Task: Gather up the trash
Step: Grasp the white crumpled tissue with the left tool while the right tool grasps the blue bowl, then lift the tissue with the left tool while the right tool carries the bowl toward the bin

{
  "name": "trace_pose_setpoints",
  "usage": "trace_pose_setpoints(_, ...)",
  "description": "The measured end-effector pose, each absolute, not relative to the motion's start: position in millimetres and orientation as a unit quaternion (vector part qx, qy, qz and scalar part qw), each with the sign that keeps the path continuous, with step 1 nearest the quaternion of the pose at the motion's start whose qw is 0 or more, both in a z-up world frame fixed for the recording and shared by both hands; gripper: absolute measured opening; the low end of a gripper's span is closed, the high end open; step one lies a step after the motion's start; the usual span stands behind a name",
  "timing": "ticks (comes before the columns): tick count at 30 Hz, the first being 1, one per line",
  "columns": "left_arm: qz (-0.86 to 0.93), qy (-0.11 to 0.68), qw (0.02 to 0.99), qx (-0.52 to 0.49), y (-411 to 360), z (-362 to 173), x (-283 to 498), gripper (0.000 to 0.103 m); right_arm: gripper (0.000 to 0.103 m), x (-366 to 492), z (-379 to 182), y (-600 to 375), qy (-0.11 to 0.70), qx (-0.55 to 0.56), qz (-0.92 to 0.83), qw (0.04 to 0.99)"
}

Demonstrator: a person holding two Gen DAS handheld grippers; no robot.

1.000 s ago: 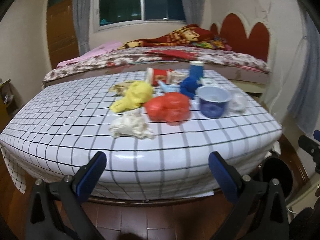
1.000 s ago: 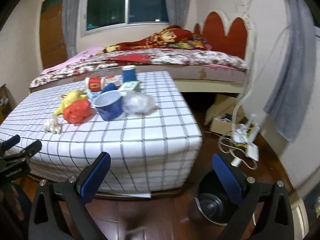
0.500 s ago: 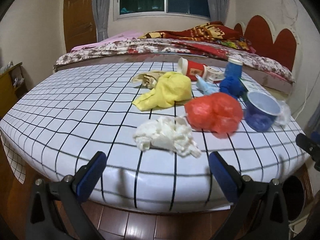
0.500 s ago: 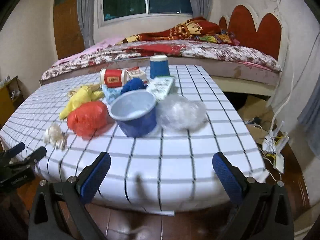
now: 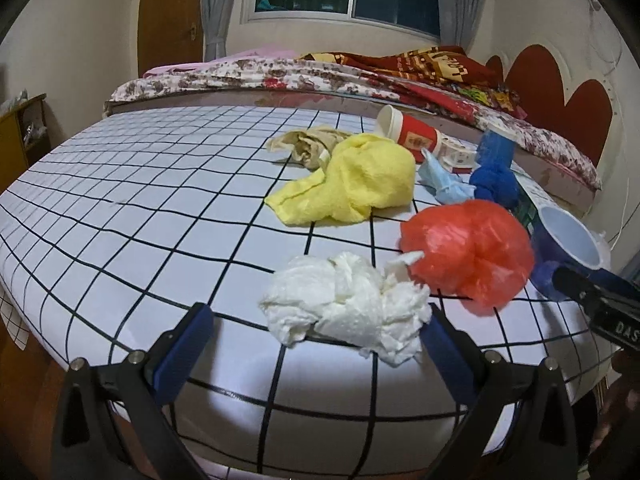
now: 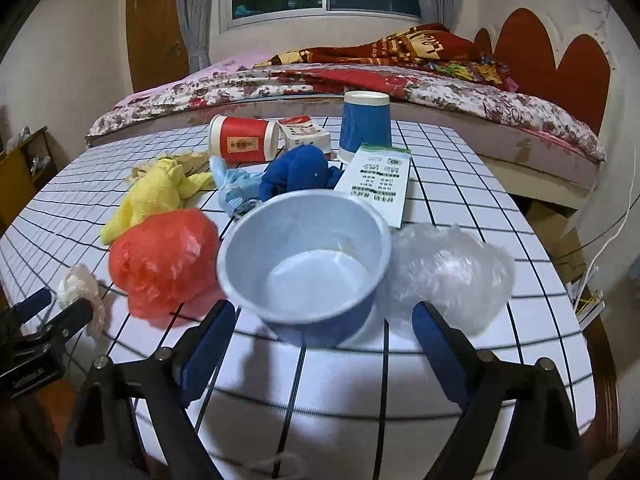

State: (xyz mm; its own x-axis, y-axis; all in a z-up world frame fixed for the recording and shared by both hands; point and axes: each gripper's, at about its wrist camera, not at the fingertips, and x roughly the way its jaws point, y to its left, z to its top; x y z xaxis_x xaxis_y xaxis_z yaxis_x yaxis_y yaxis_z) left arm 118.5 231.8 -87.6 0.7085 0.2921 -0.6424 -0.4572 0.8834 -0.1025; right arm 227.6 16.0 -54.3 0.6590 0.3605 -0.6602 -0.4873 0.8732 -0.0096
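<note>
My left gripper (image 5: 314, 344) stands wide open at the near edge of the checked tablecloth (image 5: 160, 216), holding nothing; the crumpled white tissue wad (image 5: 348, 320) lies just ahead of it, its right side touching or nearly touching the right-hand pad, the left pad well clear. My right gripper (image 6: 324, 334) is closing its jaws from wide, and the round blue plastic bowl (image 6: 304, 256) sits between them at the same near edge, but the pads do not press on it yet.

So I judge the collecting barely begun: nothing is in either grip and every piece is on the table. Beside the bowl lie the crumpled red plastic bag (image 6: 164, 260) on its left and the clear crinkled plastic bag (image 6: 448, 268) on its right. Toward the middle come the yellow cloth (image 5: 356, 184), the light blue face mask (image 6: 232, 188), the dark blue fabric ball (image 6: 298, 174) and the green-and-white printed paper packet (image 6: 378, 180). Near the far edge are a beige crumpled rag (image 5: 308, 146), the tipped-over red paper cup (image 6: 244, 142), a small red-and-white box (image 6: 306, 134) and an upside-down blue paper cup (image 6: 365, 126).

No bin shows in either view.
</note>
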Motion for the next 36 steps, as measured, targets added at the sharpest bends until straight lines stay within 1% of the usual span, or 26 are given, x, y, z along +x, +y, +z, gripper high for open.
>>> trace_pose_setpoints(9, 0.193, 0.322, 0.917, -0.133, 239, -89, 134, 0.101, 0.092, 248, -52, 27, 0.336, -0.089, 0.232, 0.908)
trace_pose_setpoints(11, 0.186, 0.320, 0.919, -0.134, 239, -88, 135, 0.091, 0.092, 251, -52, 31, 0.336, -0.092, 0.232, 0.908)
trace_pose_setpoints(12, 0.181, 0.320, 0.920, -0.135, 239, -87, 136, 0.088, 0.092, 252, -52, 33, 0.335, -0.092, 0.231, 0.909)
trace_pose_setpoints(13, 0.174, 0.318, 0.922, -0.137, 239, -87, 136, 0.081, 0.091, 252, -52, 34, 0.335, -0.093, 0.230, 0.909)
trace_pose_setpoints(14, 0.168, 0.316, 0.924, -0.138, 238, -86, 136, 0.075, 0.086, 253, -52, 35, 0.334, -0.093, 0.231, 0.909)
trace_pose_setpoints(15, 0.163, 0.315, 0.925, -0.139, 238, -86, 136, 0.072, 0.076, 253, -52, 36, 0.334, -0.090, 0.239, 0.907)
trace_pose_setpoints(17, 0.155, 0.315, 0.926, -0.142, 237, -85, 137, 0.064, 0.076, 251, -51, 35, 0.331, -0.088, 0.244, 0.907)
trace_pose_setpoints(19, 0.151, 0.310, 0.928, -0.140, 236, -83, 135, 0.062, 0.076, 246, -48, 32, 0.323, -0.085, 0.252, 0.908)
trace_pose_setpoints(29, 0.143, 0.280, 0.940, -0.136, 227, -60, 122, 0.062, 0.076, 213, -25, 18, 0.277, -0.062, 0.288, 0.915)
trace_pose_setpoints(36, 0.121, 0.262, 0.949, -0.125, 206, -41, 116, 0.062, 0.076, 190, -2, 3, 0.243, -0.053, 0.299, 0.921)
